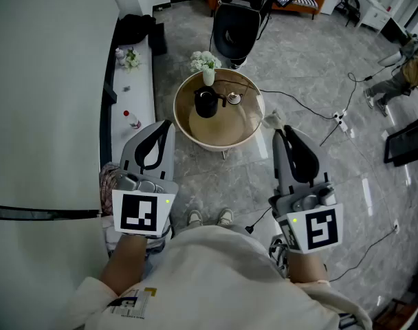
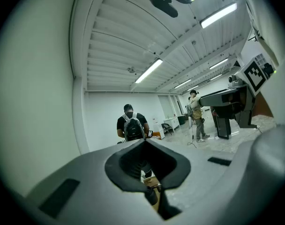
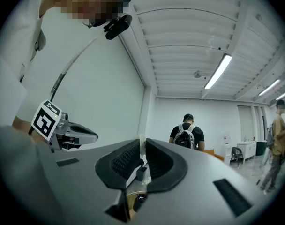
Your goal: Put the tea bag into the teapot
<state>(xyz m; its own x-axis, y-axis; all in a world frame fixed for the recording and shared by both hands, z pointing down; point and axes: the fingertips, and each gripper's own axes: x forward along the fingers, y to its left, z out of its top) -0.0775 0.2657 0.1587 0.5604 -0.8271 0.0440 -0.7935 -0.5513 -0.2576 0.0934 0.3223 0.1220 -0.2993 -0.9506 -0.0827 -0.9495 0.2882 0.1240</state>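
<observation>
Pinching the white tea bag point(image 1: 272, 119) at its tips, the right tool point(image 1: 278, 130) is held level, well apart from the black teapot point(image 1: 206, 103) that stands on the round desk point(image 1: 226, 135) ahead. The left tool point(image 1: 169, 123) has its jaws pressed together

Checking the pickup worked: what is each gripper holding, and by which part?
The right gripper pinches the white tea bag, seemingly by one edge, at its jaw tips; the rest sticks out. The left gripper is shut on nothing.

black teapot point(image 1: 206, 103), tan table point(image 1: 223, 135), grey marbled floor point(image 1: 312, 102)
</observation>
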